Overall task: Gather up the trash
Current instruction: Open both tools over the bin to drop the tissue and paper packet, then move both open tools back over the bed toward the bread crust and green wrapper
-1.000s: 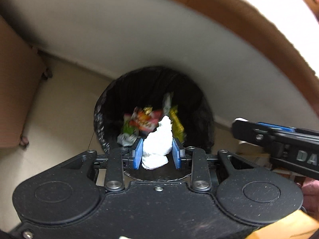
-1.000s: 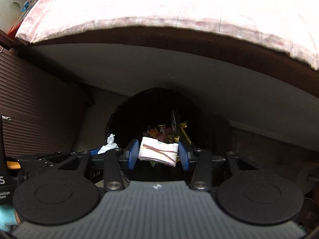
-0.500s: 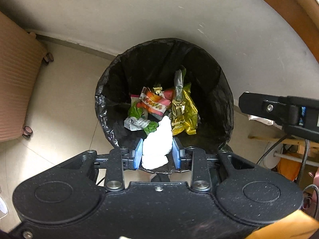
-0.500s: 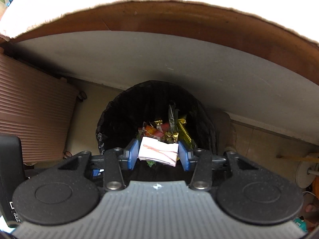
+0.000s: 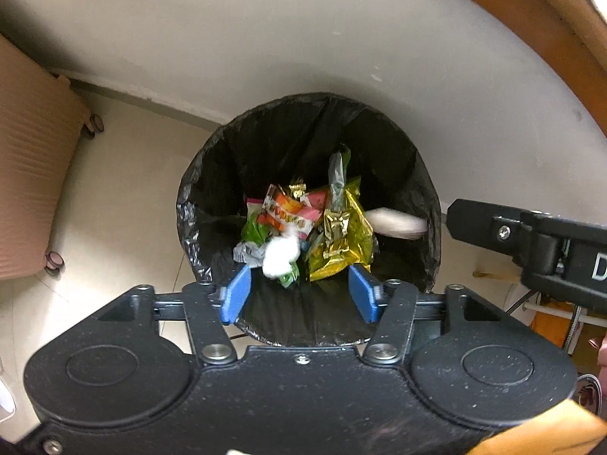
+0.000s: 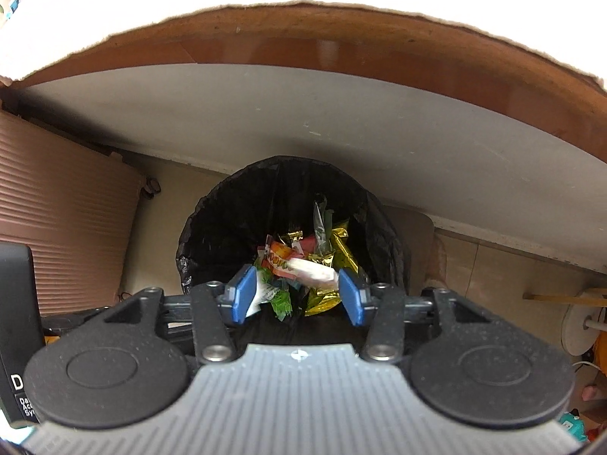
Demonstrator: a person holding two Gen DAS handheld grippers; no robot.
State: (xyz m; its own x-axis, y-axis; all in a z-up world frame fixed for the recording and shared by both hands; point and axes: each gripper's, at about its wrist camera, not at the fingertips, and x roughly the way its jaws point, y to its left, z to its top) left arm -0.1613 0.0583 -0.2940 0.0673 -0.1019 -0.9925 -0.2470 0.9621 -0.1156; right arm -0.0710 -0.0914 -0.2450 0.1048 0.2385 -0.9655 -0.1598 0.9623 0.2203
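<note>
Trash filled the bottom of the black-lined bin (image 5: 311, 197), and two more pieces were seen dropping toward it. Nearest the lens, the left claw (image 5: 299, 295) was held over the bin mouth, its blue pads spread and opening with nothing pressed between them; a crumpled white tissue (image 5: 280, 258) was caught blurred just beyond the pads, free of them and over the heap. The right claw (image 6: 297, 295) was likewise spread and opening above the same bin, and a folded white paper (image 6: 313, 271) was seen blurred between its pads but gripped by neither. Deeper down, an orange snack wrapper (image 5: 284, 216), a gold foil wrapper (image 5: 339, 242) and green scraps were heaped on the liner. Beyond the bin, a pale floor, a white wall and the underside of a wooden desk (image 6: 303, 43) were visible.

All of it was judged light, soft and crushable. The foil would probably be slippery, so a crumpled fold or bunched edge would be the place to pinch.
</note>
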